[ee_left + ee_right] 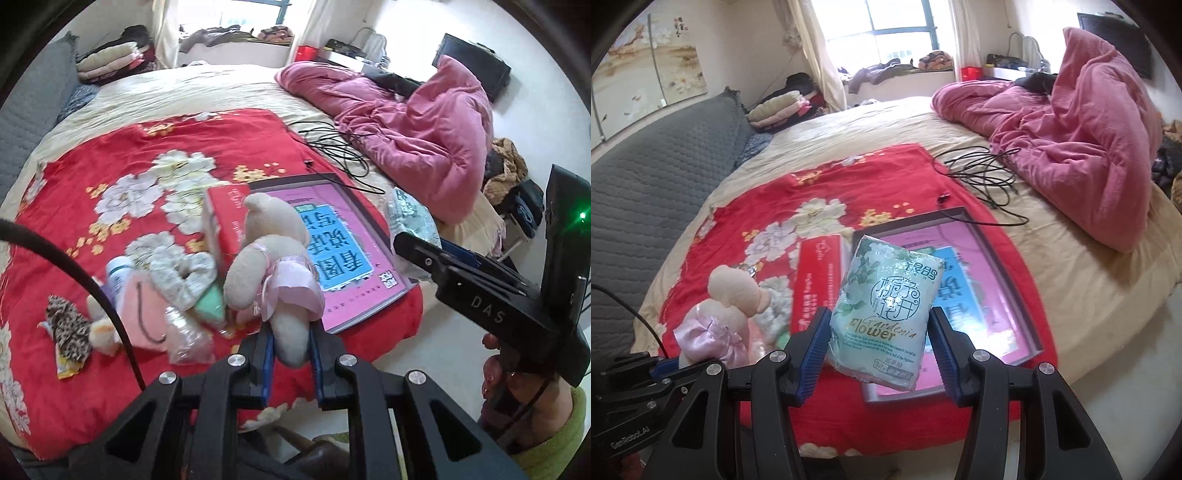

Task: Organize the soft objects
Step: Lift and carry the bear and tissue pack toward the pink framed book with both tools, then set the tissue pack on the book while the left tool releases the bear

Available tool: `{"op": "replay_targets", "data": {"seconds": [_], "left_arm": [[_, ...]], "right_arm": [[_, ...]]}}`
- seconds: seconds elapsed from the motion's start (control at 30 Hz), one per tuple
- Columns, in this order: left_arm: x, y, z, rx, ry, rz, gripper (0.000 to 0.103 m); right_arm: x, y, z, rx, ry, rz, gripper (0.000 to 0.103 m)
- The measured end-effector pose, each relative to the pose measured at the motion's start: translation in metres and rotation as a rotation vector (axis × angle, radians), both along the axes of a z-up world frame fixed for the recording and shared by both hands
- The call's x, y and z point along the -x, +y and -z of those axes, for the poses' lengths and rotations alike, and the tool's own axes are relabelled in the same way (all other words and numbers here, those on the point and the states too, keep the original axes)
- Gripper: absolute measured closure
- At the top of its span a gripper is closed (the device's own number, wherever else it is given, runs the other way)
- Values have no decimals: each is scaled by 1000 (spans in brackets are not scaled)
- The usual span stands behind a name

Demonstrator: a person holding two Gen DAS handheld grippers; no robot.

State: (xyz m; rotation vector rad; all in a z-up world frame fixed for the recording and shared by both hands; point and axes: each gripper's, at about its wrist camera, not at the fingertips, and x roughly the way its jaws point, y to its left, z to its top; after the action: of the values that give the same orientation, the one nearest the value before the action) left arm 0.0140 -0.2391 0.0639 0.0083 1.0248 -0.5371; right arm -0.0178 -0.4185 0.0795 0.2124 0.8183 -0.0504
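My left gripper [291, 341] is shut on the leg of a cream plush bear in a pink satin dress [271, 254] and holds it above the red floral blanket [122, 166]; the bear also shows in the right wrist view [727, 310]. My right gripper [877, 343] is shut on a pale green tissue pack printed "Gardenia Flower" [884, 310], held above the pink book. The right gripper body shows in the left wrist view [480, 291], with the pack [408, 218] past it.
On the blanket lie a red tissue box [225, 218], a large pink book [343, 243], a white scrunchie [181, 273], a white bottle [118, 277], a leopard-print item [68, 326] and plastic wrap [186, 338]. Black cable [340, 147] and a pink quilt [417, 122] lie beyond.
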Motion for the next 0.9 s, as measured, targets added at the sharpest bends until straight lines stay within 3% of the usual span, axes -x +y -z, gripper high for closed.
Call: {"op": "replay_targets", "data": {"seconds": [0.5,0.9], "left_arm": [[-22,-83,22,-23,36,76,86],[-48,-123,68,-99,77,86,86]], "right_arm": [[-7,-54,25,25,44,40,48],[-24,-67,65,65,122,7,48]]}}
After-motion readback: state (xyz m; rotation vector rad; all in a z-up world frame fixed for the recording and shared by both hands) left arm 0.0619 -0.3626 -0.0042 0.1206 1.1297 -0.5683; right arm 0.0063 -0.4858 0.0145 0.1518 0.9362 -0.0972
